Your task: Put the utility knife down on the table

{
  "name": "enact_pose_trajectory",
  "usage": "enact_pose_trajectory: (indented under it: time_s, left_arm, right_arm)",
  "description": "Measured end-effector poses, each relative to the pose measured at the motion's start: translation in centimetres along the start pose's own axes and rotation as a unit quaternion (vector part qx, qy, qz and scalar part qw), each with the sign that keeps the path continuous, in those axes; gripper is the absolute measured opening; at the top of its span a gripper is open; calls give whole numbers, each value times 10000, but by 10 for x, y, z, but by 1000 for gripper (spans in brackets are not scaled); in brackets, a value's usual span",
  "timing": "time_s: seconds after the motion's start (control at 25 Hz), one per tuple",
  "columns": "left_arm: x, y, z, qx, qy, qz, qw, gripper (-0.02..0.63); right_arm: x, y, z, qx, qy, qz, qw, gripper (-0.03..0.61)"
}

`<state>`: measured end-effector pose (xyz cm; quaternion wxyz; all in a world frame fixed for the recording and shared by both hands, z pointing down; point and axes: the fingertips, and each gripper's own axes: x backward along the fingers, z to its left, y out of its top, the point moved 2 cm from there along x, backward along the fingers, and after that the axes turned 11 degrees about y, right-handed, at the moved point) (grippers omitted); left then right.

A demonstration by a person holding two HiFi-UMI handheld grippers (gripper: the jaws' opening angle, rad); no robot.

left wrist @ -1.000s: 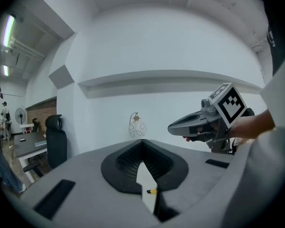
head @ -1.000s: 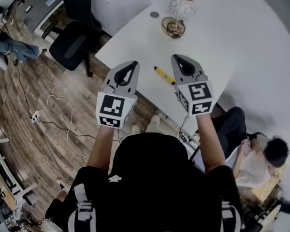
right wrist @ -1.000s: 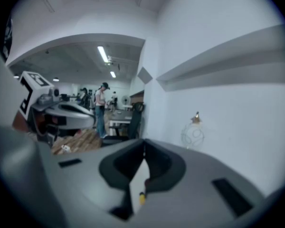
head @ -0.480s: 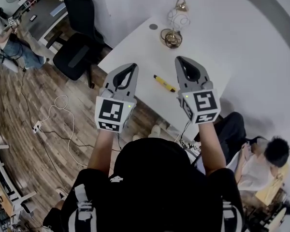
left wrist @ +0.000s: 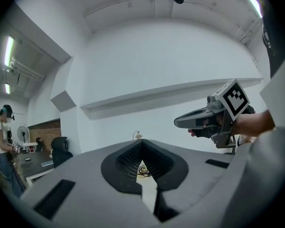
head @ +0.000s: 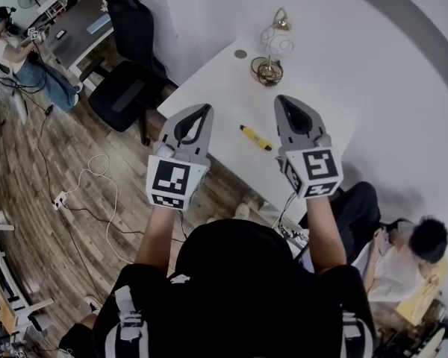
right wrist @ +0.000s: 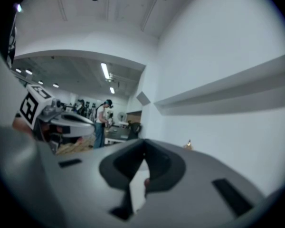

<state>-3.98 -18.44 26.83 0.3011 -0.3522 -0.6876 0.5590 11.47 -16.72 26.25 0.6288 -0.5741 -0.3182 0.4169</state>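
The utility knife (head: 255, 137), yellow with dark ends, lies flat on the white table (head: 313, 95) near its front edge, between the two grippers as the head view shows them. My left gripper (head: 201, 109) is held up in the air to the knife's left, shut and empty. My right gripper (head: 284, 100) hovers to the knife's right, also shut with nothing in it. Both point level, well above the tabletop. In the left gripper view the jaws (left wrist: 142, 142) meet, and the right gripper (left wrist: 178, 122) shows beside them.
A lamp with a wire base (head: 272, 49) stands at the table's far side. A black office chair (head: 127, 73) is at the table's left, with cables (head: 97, 177) on the wooden floor. One person sits low at the right (head: 403, 252); another stands at a far desk (head: 15, 43).
Both grippers have risen a little and stay shut. The knife has not moved on the table.
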Motion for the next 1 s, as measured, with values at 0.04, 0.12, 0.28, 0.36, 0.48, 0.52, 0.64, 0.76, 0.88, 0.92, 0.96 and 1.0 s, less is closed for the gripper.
enact_pose_trajectory:
  time_s: [0.04, 0.12, 0.28, 0.36, 0.48, 0.52, 0.64, 0.76, 0.88, 0.92, 0.96, 1.0]
  left_arm:
    - [1, 0, 0, -5, 5, 0, 10000, 17]
    - [4, 0, -1, -5, 16, -10, 10000, 17]
    - [7, 1, -2, -13, 32, -26, 10000, 17]
    - [8, 1, -1, -23, 49, -32, 10000, 17]
    - [8, 1, 0, -18, 83, -39, 10000, 17]
    - [8, 2, 1, -22, 92, -38, 9999, 17]
    - [7, 3, 3, -39, 120, -37, 9999, 17]
    - [8, 2, 4, -53, 140, -42, 9999, 17]
    - [10, 2, 3, -46, 143, -62, 9999, 17]
    - [10, 3, 3, -34, 140, -60, 9999, 17]
    - [11, 3, 3, -17, 137, -52, 9999, 17]
    - [12, 4, 3, 4, 135, -39, 9999, 17]
  right_arm:
    - [1, 0, 1, 21, 1, 11, 10000, 34]
    - [2, 0, 4, 53, 6, 18, 10000, 34]
    - [3, 0, 7, 22, 10, 65, 10000, 35]
    - [2, 0, 8, 69, 5, 56, 10000, 34]
    - [0, -2, 8, 155, -6, 54, 9999, 35]
    - [0, -2, 8, 168, -3, 56, 9998, 35]
    - [-2, -1, 8, 167, 35, 54, 9998, 34]
    - [-3, -3, 9, 158, 48, 45, 9999, 34]
    - [-3, -3, 11, 145, 54, 47, 9999, 34]
    - [-3, -3, 12, 135, 59, 57, 9999, 34]
    - [-3, -3, 13, 129, 64, 66, 9999, 34]
    - [-2, -3, 13, 125, 69, 75, 9999, 34]
